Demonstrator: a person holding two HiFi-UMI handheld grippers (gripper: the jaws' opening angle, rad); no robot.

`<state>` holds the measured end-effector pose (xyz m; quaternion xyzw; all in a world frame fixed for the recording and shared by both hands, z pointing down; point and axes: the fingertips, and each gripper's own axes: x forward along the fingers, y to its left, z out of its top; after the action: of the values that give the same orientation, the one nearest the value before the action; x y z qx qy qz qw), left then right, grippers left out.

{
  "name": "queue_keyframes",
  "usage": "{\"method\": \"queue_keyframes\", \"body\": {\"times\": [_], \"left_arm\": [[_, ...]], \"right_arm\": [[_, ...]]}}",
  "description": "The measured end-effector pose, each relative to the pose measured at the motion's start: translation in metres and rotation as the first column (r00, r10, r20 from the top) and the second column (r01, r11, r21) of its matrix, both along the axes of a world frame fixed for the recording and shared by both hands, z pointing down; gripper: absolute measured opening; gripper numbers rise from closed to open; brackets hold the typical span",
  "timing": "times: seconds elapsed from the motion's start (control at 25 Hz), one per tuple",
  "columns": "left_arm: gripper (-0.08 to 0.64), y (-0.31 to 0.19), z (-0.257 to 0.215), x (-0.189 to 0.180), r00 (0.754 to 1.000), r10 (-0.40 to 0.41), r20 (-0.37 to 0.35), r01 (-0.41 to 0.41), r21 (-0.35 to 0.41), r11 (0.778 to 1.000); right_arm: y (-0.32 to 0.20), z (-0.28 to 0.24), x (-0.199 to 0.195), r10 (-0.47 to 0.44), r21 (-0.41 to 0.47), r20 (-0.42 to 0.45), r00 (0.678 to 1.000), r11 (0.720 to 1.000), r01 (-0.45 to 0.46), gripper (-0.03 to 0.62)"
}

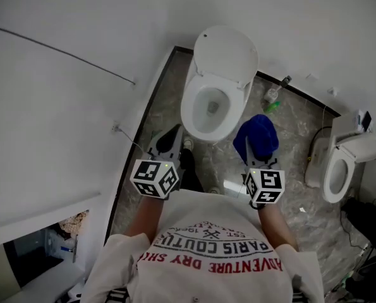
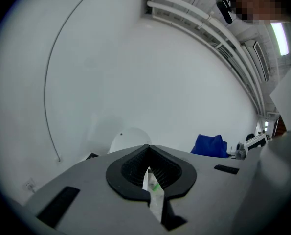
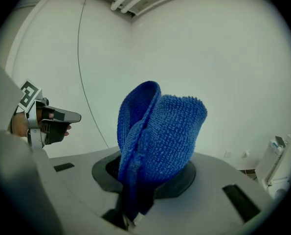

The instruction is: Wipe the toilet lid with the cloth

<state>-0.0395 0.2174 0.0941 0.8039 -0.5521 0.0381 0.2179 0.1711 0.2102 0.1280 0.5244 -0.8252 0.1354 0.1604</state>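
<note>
Before the toilet bowl [image 1: 210, 109], both tools hang short of the target.

Right hand-held gripper [image 1: 261, 163]: pinching the blue cloth [image 1: 257, 137] by its lower part. The rest stands up in a loose fold beyond the jaws.

Left hand-held gripper [image 1: 167, 137]: jaws pressed together, nothing between them.

Toilet lid [image 1: 225, 52]: raised, leaning back at the wall, well apart from the cloth. No wiping contact yet.

Risks, as judged:
- Drag on the smooth lid could pull the loosely held cloth free and drop it into the open bowl.
- A hard push may rock the upright lid.

Floor [image 1: 295, 188]: grey marbled stone.

Room: narrow, white walls, a second toilet [image 1: 345, 169] at right.
</note>
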Motion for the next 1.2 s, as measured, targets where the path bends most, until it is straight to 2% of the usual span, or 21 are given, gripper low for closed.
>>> {"method": "queue_keyframes", "body": {"times": [0.36,0.52,0.64,0.92,1.08,1.2], "left_arm": [[0.006,-0.173,0.008,-0.04,0.986,0.168,-0.013,-0.169,-0.018,0.986],[0.006,-0.246,0.019,-0.059,0.969,0.248,-0.008,-0.248,-0.021,0.969],[0.006,-0.289,0.031,-0.068,0.961,0.276,-0.013,-0.277,-0.028,0.961],[0.006,-0.348,0.067,-0.064,0.95,0.309,-0.039,-0.311,-0.059,0.949],[0.006,-0.368,0.092,-0.054,0.942,0.336,-0.014,-0.336,-0.059,0.94],[0.006,-0.384,0.111,-0.048,0.948,0.318,0.01,-0.317,-0.069,0.946]], "right_arm": [[-0.14,0.017,-0.048,0.088,-0.049,-0.072,0.994,0.995,-0.092,0.094],[-0.208,0.03,-0.073,0.169,-0.063,-0.055,0.984,0.983,-0.172,0.094],[-0.249,0.043,-0.093,0.197,-0.07,-0.049,0.979,0.977,-0.2,0.094],[-0.321,0.073,-0.119,0.177,-0.08,-0.055,0.983,0.98,-0.181,0.094],[-0.365,0.085,-0.12,0.136,-0.058,-0.027,0.99,0.989,-0.138,0.094],[-0.393,0.092,-0.112,0.12,-0.038,-0.022,0.992,0.992,-0.121,0.094]]}}
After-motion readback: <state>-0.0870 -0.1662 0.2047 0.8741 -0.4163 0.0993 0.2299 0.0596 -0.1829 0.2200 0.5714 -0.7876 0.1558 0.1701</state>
